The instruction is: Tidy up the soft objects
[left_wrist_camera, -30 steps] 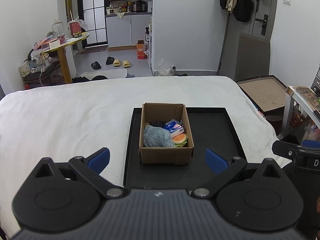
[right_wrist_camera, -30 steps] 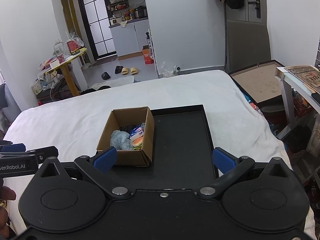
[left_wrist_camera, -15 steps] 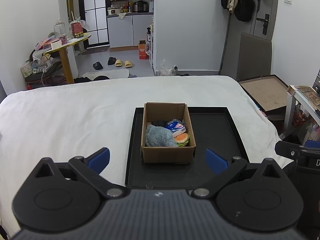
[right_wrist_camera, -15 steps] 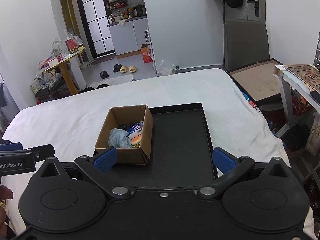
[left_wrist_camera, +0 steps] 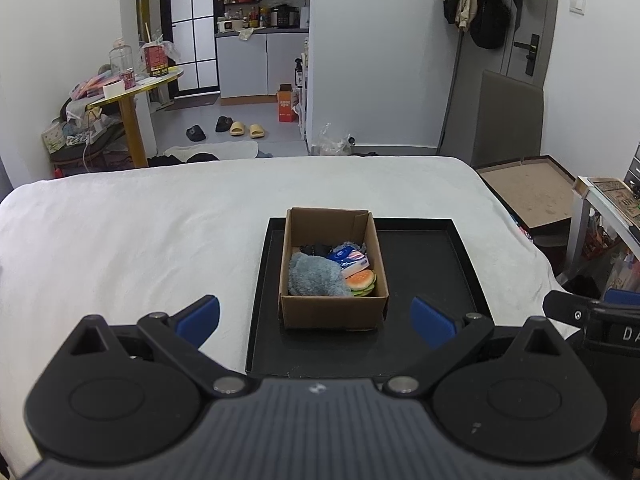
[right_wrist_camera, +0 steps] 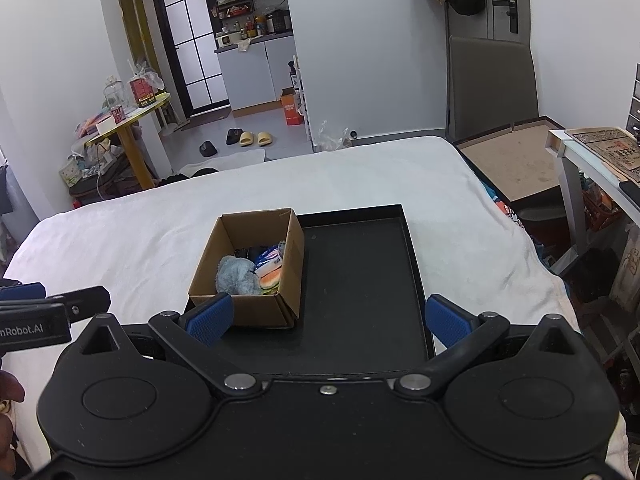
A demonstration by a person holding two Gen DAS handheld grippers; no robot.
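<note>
Fingers (left_wrist_camera: 198, 316) spread wide, box (left_wrist_camera: 334, 312) ahead, tray (left_wrist_camera: 424, 264) half bare

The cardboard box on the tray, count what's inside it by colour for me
In the cardboard box on the black tray:
Grey-blue fluffy item: 1
Blue and white printed item: 1
Orange and green burger-like item: 1
Black item at the far end: 1
Total visible: 4. Anything buried beneath cannot be seen.

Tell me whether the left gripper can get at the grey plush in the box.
Probably yes: the left gripper is open and empty, the cardboard box has no lid, and the grey plush lies uncovered on top.
</note>
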